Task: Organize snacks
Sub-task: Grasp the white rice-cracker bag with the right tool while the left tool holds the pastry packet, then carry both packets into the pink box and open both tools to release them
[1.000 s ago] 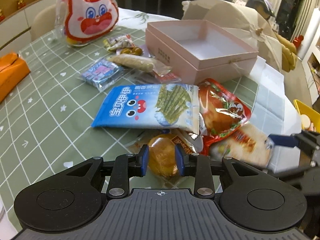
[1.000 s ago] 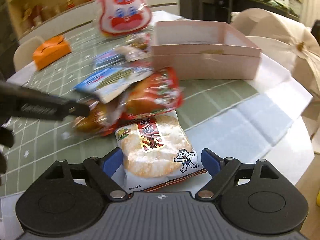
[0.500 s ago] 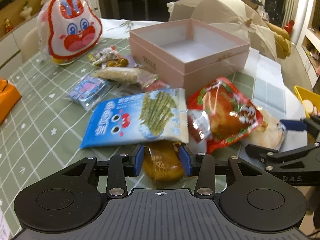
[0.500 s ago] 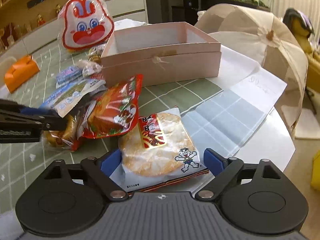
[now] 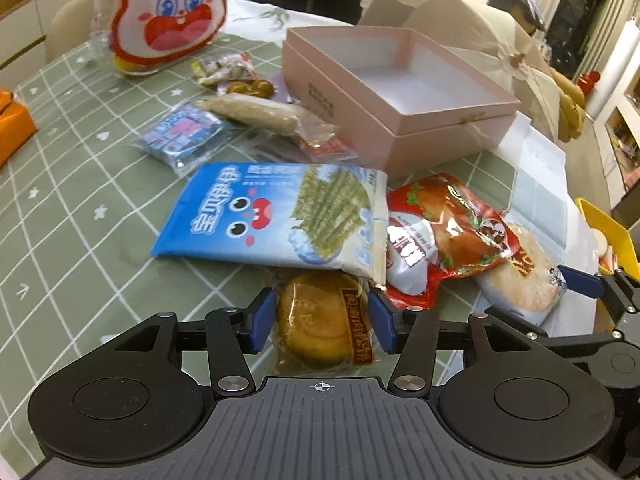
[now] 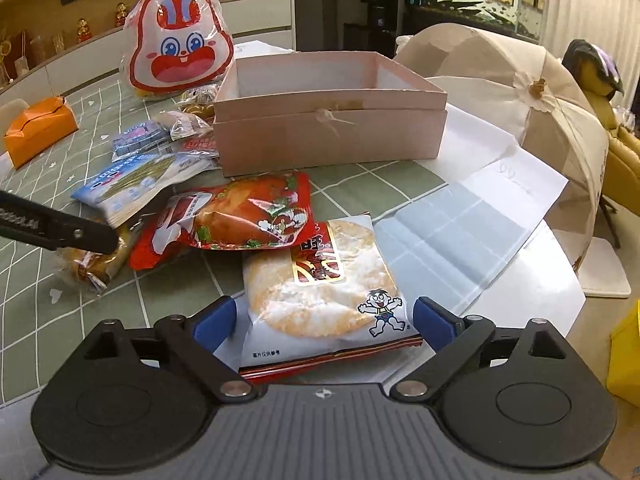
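My left gripper (image 5: 322,320) is shut on a golden wrapped pastry (image 5: 318,318), partly under a blue seaweed snack bag (image 5: 276,216). My right gripper (image 6: 324,320) is open, its blue pads either side of a white rice cracker pack (image 6: 320,292) lying on the table. A red snack pouch (image 6: 244,216) overlaps the cracker pack; it also shows in the left wrist view (image 5: 444,236). An open, empty pink box (image 5: 400,92) stands behind the snacks, also in the right wrist view (image 6: 332,120).
A rabbit-face bag (image 6: 180,48) stands at the back left. Small sweets packets (image 5: 184,132) and a long beige snack (image 5: 256,114) lie left of the box. An orange box (image 6: 40,128) is far left. A white paper sheet (image 6: 480,216) covers the right table edge.
My left gripper's pads have spread slightly wider around the pastry. The right gripper has edged nearer the cracker pack and stays open around it.
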Demonstrator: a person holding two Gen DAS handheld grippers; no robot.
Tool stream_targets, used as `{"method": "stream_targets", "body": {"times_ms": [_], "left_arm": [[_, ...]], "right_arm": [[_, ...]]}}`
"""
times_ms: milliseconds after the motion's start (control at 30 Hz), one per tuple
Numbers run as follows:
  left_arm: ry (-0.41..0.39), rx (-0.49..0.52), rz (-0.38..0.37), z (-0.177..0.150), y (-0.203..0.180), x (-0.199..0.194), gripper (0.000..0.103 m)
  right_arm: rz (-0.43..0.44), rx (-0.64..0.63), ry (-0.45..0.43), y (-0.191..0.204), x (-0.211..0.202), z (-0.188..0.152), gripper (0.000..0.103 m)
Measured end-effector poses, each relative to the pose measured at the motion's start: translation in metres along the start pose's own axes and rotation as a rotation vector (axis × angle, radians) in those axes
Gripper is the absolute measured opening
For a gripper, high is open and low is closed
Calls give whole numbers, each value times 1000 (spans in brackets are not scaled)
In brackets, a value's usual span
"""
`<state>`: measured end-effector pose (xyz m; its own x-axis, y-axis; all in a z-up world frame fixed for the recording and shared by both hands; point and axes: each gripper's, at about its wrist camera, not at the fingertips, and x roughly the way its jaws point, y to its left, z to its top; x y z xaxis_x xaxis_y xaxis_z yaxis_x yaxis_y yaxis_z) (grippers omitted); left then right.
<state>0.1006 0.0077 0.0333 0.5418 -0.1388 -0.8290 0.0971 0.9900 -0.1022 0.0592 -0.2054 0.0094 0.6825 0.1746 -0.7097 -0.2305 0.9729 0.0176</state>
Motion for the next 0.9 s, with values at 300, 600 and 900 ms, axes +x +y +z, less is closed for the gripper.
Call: {"method": "stream_targets", "body": {"times_ms": [300, 600, 900], "left_arm": [[19, 89, -144, -7, -34, 4, 58], [29, 181, -156, -18, -50, 3, 60], [26, 149, -169, -19, -43, 3, 58]], "right_arm": [[-11, 30, 15, -14, 2, 5, 96], [-21, 57, 13, -26, 0, 5, 90], [11, 68, 24, -27, -7, 8, 75]]}}
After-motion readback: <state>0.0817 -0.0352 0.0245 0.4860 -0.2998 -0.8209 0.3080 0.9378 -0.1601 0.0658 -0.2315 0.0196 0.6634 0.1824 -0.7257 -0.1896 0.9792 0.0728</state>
